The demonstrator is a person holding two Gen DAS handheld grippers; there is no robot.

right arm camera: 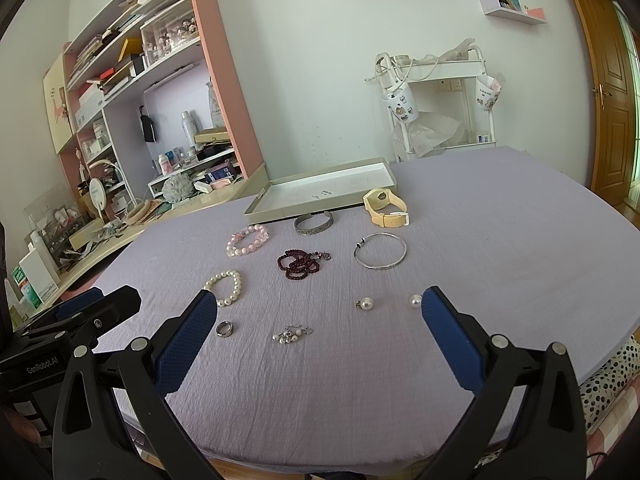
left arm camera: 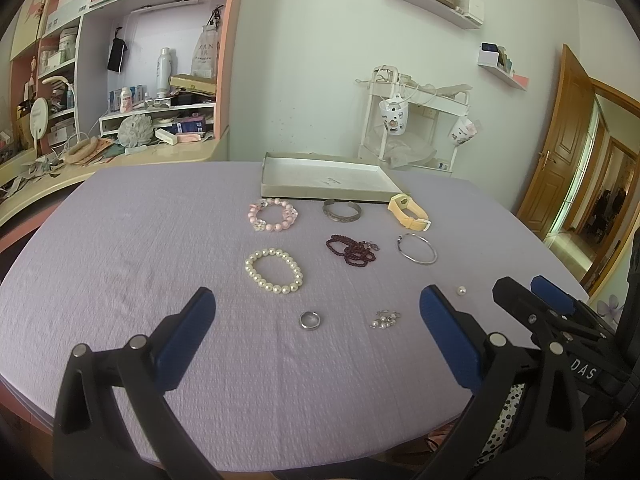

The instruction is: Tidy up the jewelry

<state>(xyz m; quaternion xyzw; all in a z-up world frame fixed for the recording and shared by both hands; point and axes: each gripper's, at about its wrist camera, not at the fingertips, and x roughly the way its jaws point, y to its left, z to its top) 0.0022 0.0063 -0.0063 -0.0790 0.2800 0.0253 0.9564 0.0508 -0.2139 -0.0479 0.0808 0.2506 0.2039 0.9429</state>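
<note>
While nothing had yet been lifted, both tools were held low over the purple cloth (left arm camera: pixel 120 240), and the task was judged to be at its very start. The left gripper (left arm camera: pixel 318 304) was spread wide and empty, as was the right gripper (right arm camera: pixel 320 304). Ahead of the left fingers, between their tips, a smooth steel ring (left arm camera: pixel 310 320) and a small tangle of pearl earrings (left arm camera: pixel 385 319) were laid; just beyond them a white pearl bracelet (left arm camera: pixel 274 271) of round glossy beads was seen. Farther out, a dark red bead strand (left arm camera: pixel 352 250), a thin silver bangle (left arm camera: pixel 417 249), a pink bead bracelet (left arm camera: pixel 273 215), an engraved metal cuff (left arm camera: pixel 342 211) and a yellow rubbery watch (left arm camera: pixel 408 212) were arranged, with the shallow grey cardboard tray (left arm camera: pixel 288 190) lying empty beyond them all. Close to the right fingertips, two loose pearl studs (right arm camera: pixel 366 303) were noted. A narrow, careful pinch was thought necessary next, since the ring and pearls seemed small, hard and likely to roll on the crinkled fabric.
</note>
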